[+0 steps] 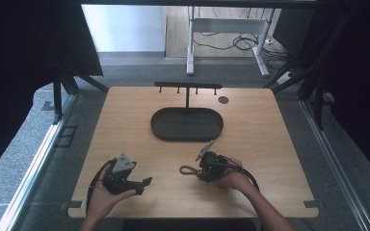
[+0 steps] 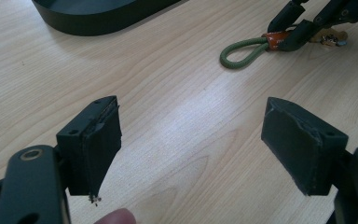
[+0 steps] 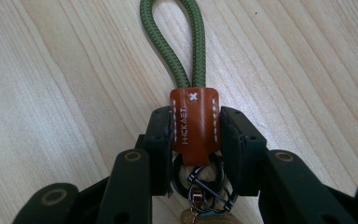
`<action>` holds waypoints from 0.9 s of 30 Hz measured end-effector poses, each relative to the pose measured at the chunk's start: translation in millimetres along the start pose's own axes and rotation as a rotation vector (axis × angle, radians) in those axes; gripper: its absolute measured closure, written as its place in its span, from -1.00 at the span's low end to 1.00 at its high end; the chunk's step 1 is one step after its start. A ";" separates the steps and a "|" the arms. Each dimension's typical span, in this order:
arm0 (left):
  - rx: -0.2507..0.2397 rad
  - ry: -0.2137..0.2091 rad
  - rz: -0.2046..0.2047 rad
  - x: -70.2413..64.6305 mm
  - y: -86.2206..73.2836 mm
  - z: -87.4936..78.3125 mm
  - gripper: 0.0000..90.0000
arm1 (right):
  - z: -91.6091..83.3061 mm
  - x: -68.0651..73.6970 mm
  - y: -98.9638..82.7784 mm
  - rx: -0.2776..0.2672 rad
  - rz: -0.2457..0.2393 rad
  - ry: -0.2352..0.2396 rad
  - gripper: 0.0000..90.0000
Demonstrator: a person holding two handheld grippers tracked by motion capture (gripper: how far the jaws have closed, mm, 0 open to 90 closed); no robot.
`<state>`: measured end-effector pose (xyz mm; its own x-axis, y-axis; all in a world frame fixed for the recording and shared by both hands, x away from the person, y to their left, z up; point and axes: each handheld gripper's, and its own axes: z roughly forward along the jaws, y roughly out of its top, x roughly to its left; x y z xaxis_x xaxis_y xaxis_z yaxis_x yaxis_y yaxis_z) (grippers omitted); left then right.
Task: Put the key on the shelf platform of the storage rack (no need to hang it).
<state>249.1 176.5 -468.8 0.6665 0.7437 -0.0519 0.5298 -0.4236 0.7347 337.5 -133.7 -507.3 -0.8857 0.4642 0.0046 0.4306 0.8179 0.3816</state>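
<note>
High view: black tray point(image 1: 187, 124) beyond keychain point(image 1: 189, 170) on table point(image 1: 260, 139).

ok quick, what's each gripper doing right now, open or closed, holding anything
Left gripper: open, jaws wide apart over bare table, holding nothing.
Right gripper: closed on the brown leather tab of the green cord-loop keychain.

Pale matt wood-grain counter point(image 3: 51, 93), green woven cord loop point(image 3: 172, 42) with glossy brown stitched leather tab point(image 3: 195, 123), dark metal rings point(image 3: 200, 182).
</note>
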 end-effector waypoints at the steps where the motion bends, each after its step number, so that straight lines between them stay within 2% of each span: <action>1: 0.000 0.000 -0.001 -0.1 0.0 0.0 -0.55 | -0.2 0.0 0.0 0.000 -0.001 -0.002 0.47; 5: -0.002 0.001 -0.002 0.1 0.0 -0.7 -0.55 | -4.2 -1.2 -0.9 -0.008 0.007 0.000 0.48; 7: -0.003 0.003 -0.003 0.5 -0.1 -0.9 -0.55 | -9.3 -2.8 -1.4 -0.009 -0.004 -0.001 0.48; 19: -0.004 0.003 0.000 -0.3 0.5 -1.2 -0.55 | -56.7 -4.6 -2.4 -0.081 0.008 -0.034 0.48; 27: -0.001 0.001 0.005 -1.0 0.7 -0.5 -0.55 | -75.3 -7.8 -2.5 -0.114 0.015 -0.054 0.49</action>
<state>248.5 175.7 -467.9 0.6687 0.7420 -0.0479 0.5261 -0.4266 0.7356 330.2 -164.9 -438.7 -0.8675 0.4961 -0.0378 0.4182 0.7681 0.4849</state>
